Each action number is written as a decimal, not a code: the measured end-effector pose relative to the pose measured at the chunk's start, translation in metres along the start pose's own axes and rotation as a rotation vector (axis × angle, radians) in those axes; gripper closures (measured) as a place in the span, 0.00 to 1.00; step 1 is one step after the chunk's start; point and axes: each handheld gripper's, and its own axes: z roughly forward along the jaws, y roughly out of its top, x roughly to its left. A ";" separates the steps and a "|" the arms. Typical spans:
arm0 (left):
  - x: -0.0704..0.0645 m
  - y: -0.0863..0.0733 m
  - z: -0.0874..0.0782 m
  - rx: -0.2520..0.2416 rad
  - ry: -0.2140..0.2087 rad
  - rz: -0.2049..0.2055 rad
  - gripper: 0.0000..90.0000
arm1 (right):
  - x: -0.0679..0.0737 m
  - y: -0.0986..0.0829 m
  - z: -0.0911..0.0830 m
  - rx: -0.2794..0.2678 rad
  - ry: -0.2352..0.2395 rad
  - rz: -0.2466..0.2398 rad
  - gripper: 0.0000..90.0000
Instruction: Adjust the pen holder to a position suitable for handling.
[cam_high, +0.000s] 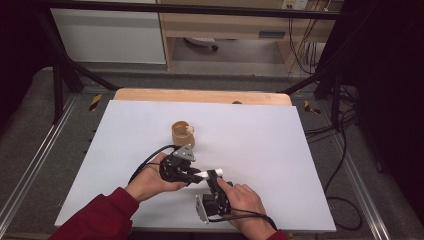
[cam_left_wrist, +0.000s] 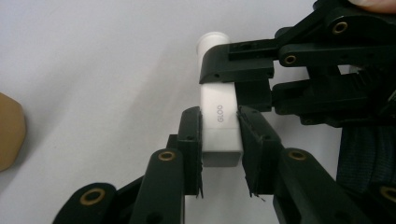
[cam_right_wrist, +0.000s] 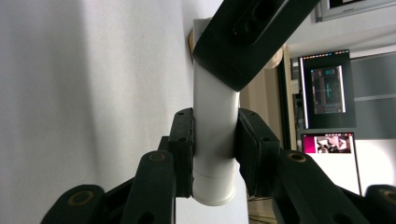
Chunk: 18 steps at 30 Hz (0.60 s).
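A white glue stick (cam_high: 210, 173) marked "GLOO" (cam_left_wrist: 219, 116) is held just above the white table, with both grippers on it. My left gripper (cam_high: 199, 174) is shut on its squarer body end (cam_left_wrist: 220, 140). My right gripper (cam_high: 218, 179) is shut on the round tube (cam_right_wrist: 215, 135) and comes in crosswise from the near side. In the left gripper view, the right gripper (cam_left_wrist: 236, 77) clamps the far part just below the round cap (cam_left_wrist: 212, 42). In the right gripper view, a left-gripper jaw crosses the tube higher up.
A tan round cup (cam_high: 183, 133) with something pale inside stands just beyond the grippers, and its edge shows in the left gripper view (cam_left_wrist: 9, 130). The white table sheet (cam_high: 280, 150) spreads around. Cables (cam_high: 345, 165) lie on the floor at the right.
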 end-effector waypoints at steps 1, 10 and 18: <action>0.000 0.000 0.000 -0.012 0.000 -0.002 0.79 | -0.001 -0.001 0.000 0.000 0.004 0.001 0.76; 0.002 -0.003 -0.022 -0.173 0.109 -0.032 0.64 | -0.009 -0.017 0.004 0.051 0.030 0.070 0.76; -0.010 -0.030 -0.032 -0.338 0.254 -0.056 0.52 | -0.021 -0.040 0.012 0.082 0.081 0.266 0.76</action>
